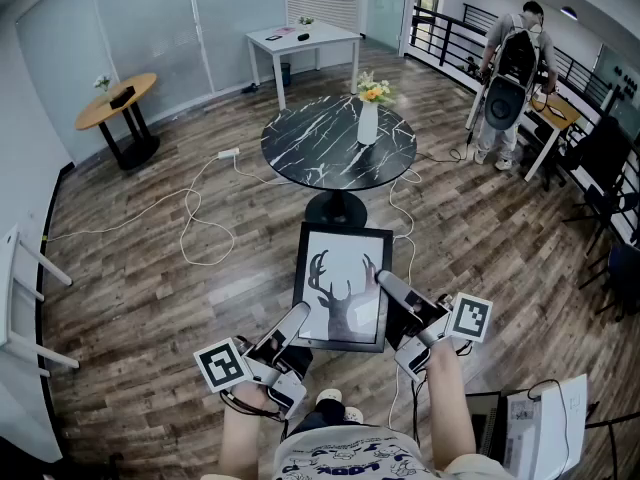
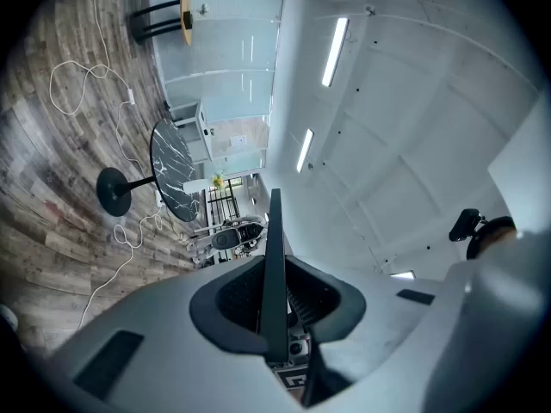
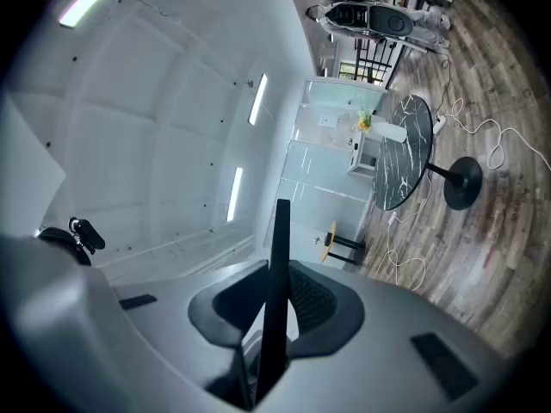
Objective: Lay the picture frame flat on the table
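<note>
The picture frame (image 1: 340,286), black-edged with a deer-head print, is held up in the air in front of me, face up and tilted, over the wooden floor. My left gripper (image 1: 300,315) is shut on its lower left edge. My right gripper (image 1: 385,284) is shut on its right edge. In the left gripper view the frame (image 2: 274,256) shows edge-on as a thin dark bar clamped between the jaws of that gripper (image 2: 274,304). The right gripper view shows the same dark edge (image 3: 277,265) pinched in the right gripper (image 3: 275,312). The round black marble table (image 1: 320,153) stands just beyond the frame.
A white vase of flowers (image 1: 368,118) stands on the marble table's right side. Cables (image 1: 200,218) trail over the floor to the left. A white table (image 1: 300,38) and a small wooden round table (image 1: 115,98) stand farther back. A person (image 1: 515,68) stands at the back right.
</note>
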`<state>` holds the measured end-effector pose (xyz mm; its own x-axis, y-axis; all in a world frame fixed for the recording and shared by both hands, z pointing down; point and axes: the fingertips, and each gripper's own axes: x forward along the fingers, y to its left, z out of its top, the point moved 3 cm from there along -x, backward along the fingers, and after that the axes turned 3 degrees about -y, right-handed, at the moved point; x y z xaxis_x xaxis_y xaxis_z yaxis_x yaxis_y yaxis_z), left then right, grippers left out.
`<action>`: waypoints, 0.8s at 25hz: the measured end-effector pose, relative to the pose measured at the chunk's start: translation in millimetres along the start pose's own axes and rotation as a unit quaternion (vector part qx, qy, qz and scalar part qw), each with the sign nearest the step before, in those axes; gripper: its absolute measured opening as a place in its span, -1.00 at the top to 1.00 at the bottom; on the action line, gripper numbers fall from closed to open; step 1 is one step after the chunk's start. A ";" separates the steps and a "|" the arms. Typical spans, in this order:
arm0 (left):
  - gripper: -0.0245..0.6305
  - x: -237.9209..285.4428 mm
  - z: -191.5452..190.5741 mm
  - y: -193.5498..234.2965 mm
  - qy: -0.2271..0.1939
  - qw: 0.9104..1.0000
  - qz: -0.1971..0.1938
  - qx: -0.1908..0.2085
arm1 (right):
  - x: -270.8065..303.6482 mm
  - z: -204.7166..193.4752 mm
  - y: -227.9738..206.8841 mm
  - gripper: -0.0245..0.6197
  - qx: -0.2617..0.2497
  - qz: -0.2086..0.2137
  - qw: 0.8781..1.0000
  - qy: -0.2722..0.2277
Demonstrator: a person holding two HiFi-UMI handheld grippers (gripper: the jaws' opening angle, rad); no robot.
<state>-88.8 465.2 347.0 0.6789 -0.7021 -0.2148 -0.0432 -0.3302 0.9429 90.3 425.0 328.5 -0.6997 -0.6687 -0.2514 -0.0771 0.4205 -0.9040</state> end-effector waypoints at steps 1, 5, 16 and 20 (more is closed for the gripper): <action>0.67 -0.1 -0.2 0.3 0.000 1.000 0.000 0.000 | -0.3 -0.1 -0.4 0.67 0.000 0.000 1.000 0.000; 0.67 0.1 0.1 1.0 0.001 1.000 0.001 0.001 | -0.2 -0.2 -1.7 0.67 0.000 -0.002 1.000 0.000; 0.67 0.1 0.3 2.8 -0.002 1.000 0.001 0.001 | 0.4 -0.4 -3.0 0.67 0.000 -0.004 1.000 0.003; 0.67 0.3 -0.4 2.9 -0.003 1.000 0.000 -0.001 | -0.2 -0.4 -3.6 0.67 -0.002 -0.005 1.000 0.005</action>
<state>-88.4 464.3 349.8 0.6749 -0.7058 -0.2153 -0.0431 -0.3289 0.9434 90.5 423.9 331.9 -0.7055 -0.6672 -0.2389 -0.0867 0.4159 -0.9053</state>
